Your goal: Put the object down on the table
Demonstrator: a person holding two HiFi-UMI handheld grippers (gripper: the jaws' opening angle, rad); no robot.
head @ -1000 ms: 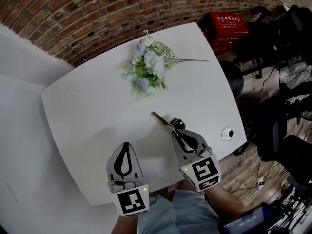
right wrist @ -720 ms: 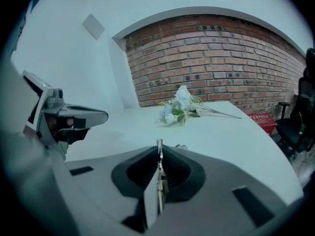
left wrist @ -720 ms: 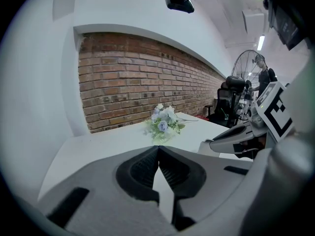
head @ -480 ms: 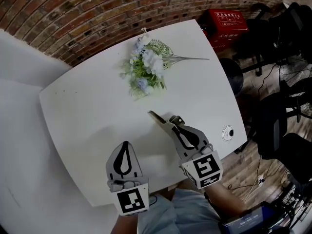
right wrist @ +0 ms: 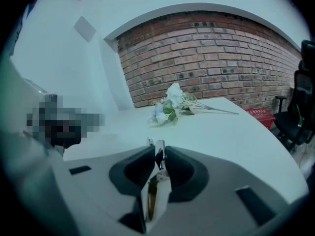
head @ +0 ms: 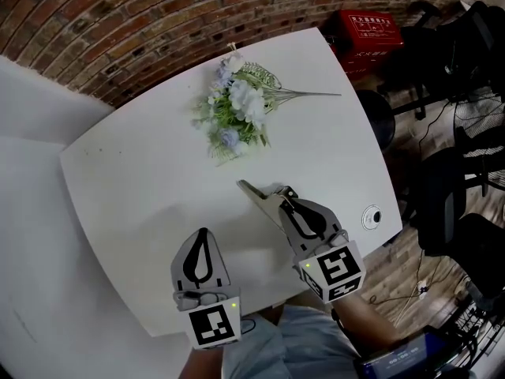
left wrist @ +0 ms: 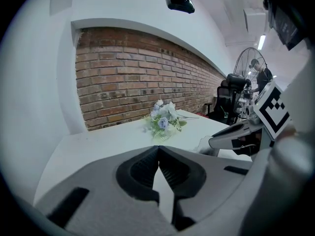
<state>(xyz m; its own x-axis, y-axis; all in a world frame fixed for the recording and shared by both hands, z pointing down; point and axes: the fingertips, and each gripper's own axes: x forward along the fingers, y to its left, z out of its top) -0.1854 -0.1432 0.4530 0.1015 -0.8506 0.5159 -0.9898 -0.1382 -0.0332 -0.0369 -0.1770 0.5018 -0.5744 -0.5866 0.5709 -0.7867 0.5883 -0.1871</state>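
My right gripper [head: 282, 204] is over the white table [head: 142, 172] near its front edge, shut on a slim pointed metal tool [head: 254, 193] that looks like shears. The tip sticks out ahead of the jaws toward the table's middle. In the right gripper view the tool [right wrist: 156, 181] stands edge-on between the closed pads of this gripper [right wrist: 157, 154]. My left gripper [head: 203, 235] hangs to the left of it, shut with nothing in it [left wrist: 157, 150]. A bunch of artificial flowers [head: 237, 113] lies at the far side of the table.
A round cable port [head: 369, 216] sits in the table's right front corner. A red box [head: 371, 34], black office chairs [head: 461, 46] and a fan stand on the floor to the right. A brick wall [head: 142, 22] runs behind the table.
My right gripper has moved a little forward and left with the tool, which now reaches slightly further over the table. The left gripper has stayed where it was.
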